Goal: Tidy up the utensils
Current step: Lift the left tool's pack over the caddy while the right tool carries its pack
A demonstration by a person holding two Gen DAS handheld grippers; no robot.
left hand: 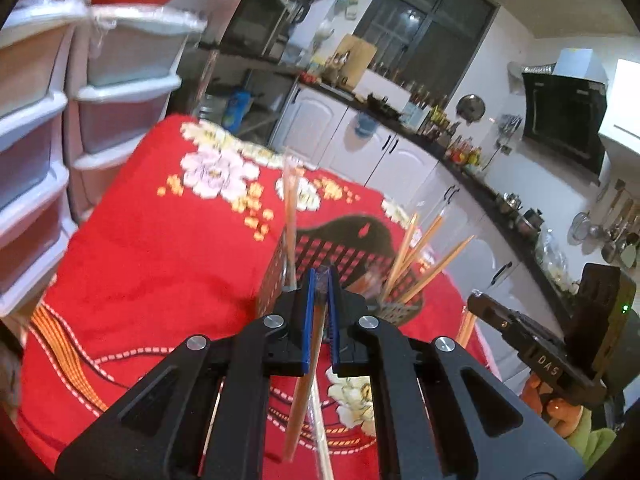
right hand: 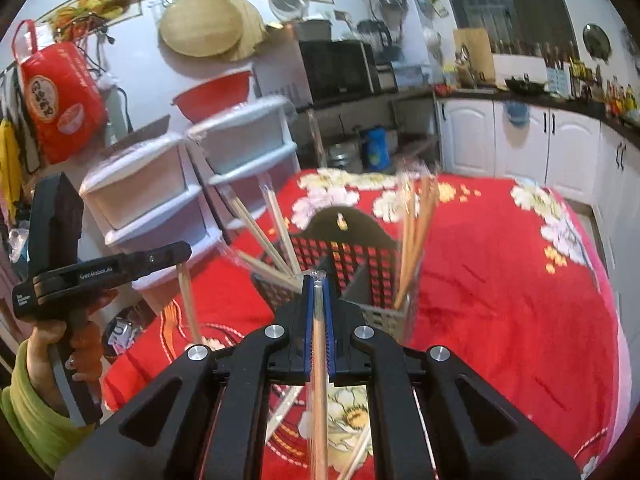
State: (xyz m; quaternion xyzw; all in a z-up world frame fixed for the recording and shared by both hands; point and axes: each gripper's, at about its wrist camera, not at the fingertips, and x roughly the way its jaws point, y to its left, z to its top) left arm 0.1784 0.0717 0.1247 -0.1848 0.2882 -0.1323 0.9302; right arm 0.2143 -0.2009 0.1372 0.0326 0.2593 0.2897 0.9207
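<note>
A black lattice utensil holder (left hand: 344, 256) stands on the red flowered cloth and shows in the right wrist view too (right hand: 344, 256). Several wooden chopsticks (left hand: 416, 256) lean in its compartments, seen also in the right wrist view (right hand: 416, 232). My left gripper (left hand: 320, 276) is shut on a wrapped pair of chopsticks (left hand: 306, 380), held just in front of the holder. My right gripper (right hand: 318, 280) is shut on another wrapped pair of chopsticks (right hand: 319, 380), also just in front of the holder. The left gripper appears at the left of the right wrist view (right hand: 176, 250).
White plastic drawer units (right hand: 160, 200) stand left of the table. The red cloth (right hand: 500, 280) covers the table. Loose wrapped chopsticks (right hand: 288, 404) lie on the cloth below the right gripper. Kitchen cabinets (left hand: 384, 156) run behind.
</note>
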